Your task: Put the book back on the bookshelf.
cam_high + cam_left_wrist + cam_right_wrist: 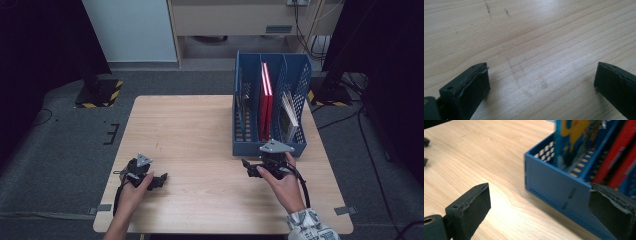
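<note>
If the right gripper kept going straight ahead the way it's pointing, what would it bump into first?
Most likely the blue file rack. Seen from the right gripper, whose jaws stand open, the rack's near corner lies just ahead, slightly right of centre. Depth is unclear, so it might skim the wooden table first.

No text seems readable; the book cover [571, 135] print is blurred.

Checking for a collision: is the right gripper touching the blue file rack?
Apart. The right gripper view shows the right gripper open, with bare table between its jaws and the blue file rack.
</note>
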{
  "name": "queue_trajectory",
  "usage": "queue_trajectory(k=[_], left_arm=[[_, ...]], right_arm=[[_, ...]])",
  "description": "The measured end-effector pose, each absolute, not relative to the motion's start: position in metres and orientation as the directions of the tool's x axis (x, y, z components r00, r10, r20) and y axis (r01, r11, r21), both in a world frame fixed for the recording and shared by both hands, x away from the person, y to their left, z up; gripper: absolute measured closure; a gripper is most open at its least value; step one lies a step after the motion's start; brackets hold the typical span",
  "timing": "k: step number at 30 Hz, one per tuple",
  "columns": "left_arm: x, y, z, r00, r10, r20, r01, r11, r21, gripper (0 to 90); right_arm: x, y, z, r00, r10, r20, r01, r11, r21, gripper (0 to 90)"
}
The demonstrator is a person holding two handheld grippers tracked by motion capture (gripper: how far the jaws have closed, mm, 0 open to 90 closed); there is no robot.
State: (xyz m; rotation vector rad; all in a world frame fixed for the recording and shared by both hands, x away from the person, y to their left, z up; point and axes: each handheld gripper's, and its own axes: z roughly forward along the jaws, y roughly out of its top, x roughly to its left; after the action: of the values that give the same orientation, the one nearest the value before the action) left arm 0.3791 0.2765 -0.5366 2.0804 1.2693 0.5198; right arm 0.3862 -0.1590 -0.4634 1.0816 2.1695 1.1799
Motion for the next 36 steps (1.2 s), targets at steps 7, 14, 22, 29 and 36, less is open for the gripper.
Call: queue_trajectory(k=[7,14,22,29,36], left_arm=[[0.379,0.277,-0.537,0.456,0.89,0.005,0.638,-0.33,0.696,0.0],[0.379,0.277,-0.537,0.456,0.89,0.005,0.638,-0.33,0.696,0.0],[0.379,0.277,-0.537,0.456,0.89,0.005,0.638,-0.33,0.696,0.0],[0.379,0.277,-0.537,0.456,0.89,0.005,0.638,-0.331,0.696,0.0],[0.379,0.277,-0.537,0.456,0.89,0.005,0.638,-0.33,0.696,0.0]], right_arm=[[0.385,-0.139,-0.47,-0.636,0.771,-0.018,0.422,0.368,0.829,4.6],[0.383,-0.121,-0.478,-0.661,0.75,-0.008,0.434,0.391,0.812,4.6],[0.383,-0.101,-0.486,-0.685,0.729,-0.008,0.442,0.425,0.79,4.8],[0.382,-0.084,-0.495,-0.7,0.714,-0.013,0.451,0.456,0.767,4.9],[0.381,-0.067,-0.504,-0.711,0.703,-0.006,0.463,0.474,0.749,5.2]])
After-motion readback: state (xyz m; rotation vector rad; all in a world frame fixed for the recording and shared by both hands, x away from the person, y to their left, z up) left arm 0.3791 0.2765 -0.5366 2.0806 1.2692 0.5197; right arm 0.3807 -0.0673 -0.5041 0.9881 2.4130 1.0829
